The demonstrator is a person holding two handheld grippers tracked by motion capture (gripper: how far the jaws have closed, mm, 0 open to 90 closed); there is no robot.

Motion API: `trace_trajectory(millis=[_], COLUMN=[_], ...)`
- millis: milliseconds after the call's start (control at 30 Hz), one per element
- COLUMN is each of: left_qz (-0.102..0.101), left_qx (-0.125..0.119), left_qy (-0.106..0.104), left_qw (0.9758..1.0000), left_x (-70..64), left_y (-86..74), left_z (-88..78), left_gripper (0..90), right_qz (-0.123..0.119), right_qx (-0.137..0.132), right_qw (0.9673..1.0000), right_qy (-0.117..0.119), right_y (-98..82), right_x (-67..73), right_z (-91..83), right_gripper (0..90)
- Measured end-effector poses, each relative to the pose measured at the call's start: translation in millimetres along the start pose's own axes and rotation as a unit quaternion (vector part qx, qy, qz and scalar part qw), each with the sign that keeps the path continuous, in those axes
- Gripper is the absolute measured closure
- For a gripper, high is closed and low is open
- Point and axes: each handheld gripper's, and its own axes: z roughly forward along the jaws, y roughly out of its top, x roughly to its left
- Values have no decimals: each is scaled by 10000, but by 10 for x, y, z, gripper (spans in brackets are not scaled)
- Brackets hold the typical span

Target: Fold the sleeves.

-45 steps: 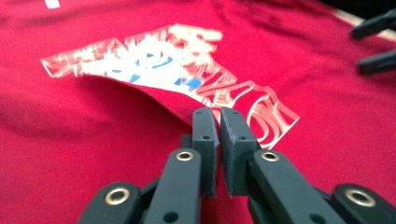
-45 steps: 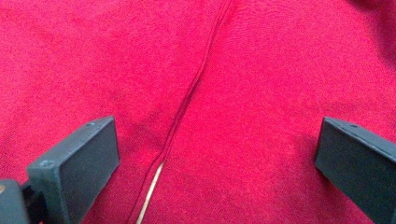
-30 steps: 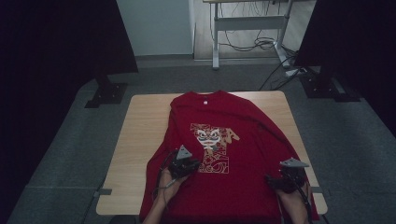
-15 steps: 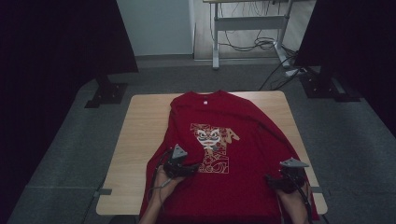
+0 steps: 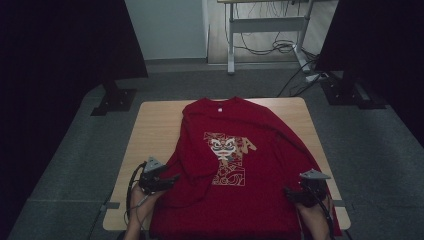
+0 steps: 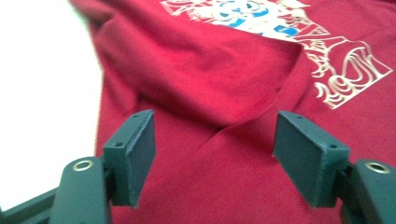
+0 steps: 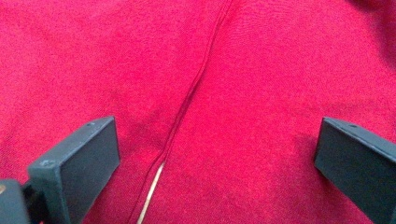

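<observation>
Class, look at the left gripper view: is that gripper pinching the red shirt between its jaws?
No: the left gripper has its jaws standing apart, with the red shirt lying untouched beyond them.

The high view is looking dim, its corners sinking into black; in the left gripper view the worktop (image 6: 42,93) is glaring white, and the print seems slightly blurred.

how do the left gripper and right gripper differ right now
The left gripper sits at the red shirt's left edge, over a fold; the right gripper sits near its right edge, over flat cloth with a seam. The left one's jaws have just been opening, nothing between them. Both stand open.
</observation>
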Motion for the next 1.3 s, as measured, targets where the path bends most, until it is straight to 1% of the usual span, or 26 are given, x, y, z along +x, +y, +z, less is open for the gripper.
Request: trace_trajectory(millis=[67,100,133,200,233,267,300,333,367,400,467,533,567,633,667,700,733,767,800,833,1000,1033,1100,1133,1167,1300], left_qz=[0,-155,-155,-155,-131,-131,38,129,129,276,233,224,239,260,260,252,189,189,69,30,30,-51,39,39,163,163], left_qx=[0,12,12,12,48,48,268,360,360,387,362,388,398,395,395,277,212,212,33,-16,-16,-273,-407,-407,-526,-526], left_qy=[0,100,100,100,148,148,260,377,377,477,416,362,392,431,431,457,405,405,326,277,277,114,-53,-53,-247,-247], left_qw=[10000,9998,9998,9998,9998,9998,9993,9986,9986,9977,9982,9983,9982,9980,9980,9983,9988,9988,9994,9996,9996,9995,9991,9991,9982,9982], left_x=[0,87,87,87,125,125,122,112,112,96,95,73,62,48,48,30,33,33,33,29,29,-27,-111,-111,-228,-228], left_y=[0,-75,-75,-75,-145,-145,-198,-215,-215,-249,-255,-254,-254,-254,-254,-247,-240,-240,-225,-217,-217,-173,-123,-123,-75,-75], left_z=[0,3,3,3,60,60,150,179,179,207,203,188,183,177,177,133,106,106,50,23,23,-86,-141,-141,-194,-194], left_gripper=[340,340,364,364,364,397,397,428,446,446,556,556,690,744,744,744,814,830,830,846,847,847,857,857,857,857], right_qz=[-1,-1,-1,-1,-1,-1,-2,-7,-7,-6,-16,-21,-28,-33,-36,-36,-39,-39,-41,-44,-45,-45,-56,-56,-54,-55], right_qx=[0,0,0,1,1,1,0,-3,-3,-5,-6,-8,-9,-10,-10,-10,-11,-11,-11,-11,-11,-11,-11,-11,-14,-12], right_qw=[10000,10000,10000,10000,10000,10000,10000,10000,10000,10000,10000,10000,10000,10000,10000,10000,10000,10000,10000,10000,10000,10000,10000,10000,10000,10000], right_qy=[0,0,0,1,1,1,1,8,8,9,18,22,25,27,30,30,36,36,34,40,43,43,52,52,49,52], right_y=[0,0,0,0,0,0,0,0,0,0,0,-1,-1,-1,-1,-1,-1,-1,-1,-1,-1,-1,-1,-1,-1,-1], right_x=[0,0,0,0,0,0,0,1,1,2,3,4,3,4,4,4,4,4,4,4,5,5,4,4,5,5], right_z=[0,0,0,0,0,0,0,-1,-1,-1,-2,-2,-2,-2,-3,-3,-2,-2,-2,-2,-3,-3,-3,-3,-3,-3], right_gripper=[1,1,1,2,2,2,2,4,4,5,6,7,7,7,7,7,7,7,7,7,8,8,8,8,8,8])
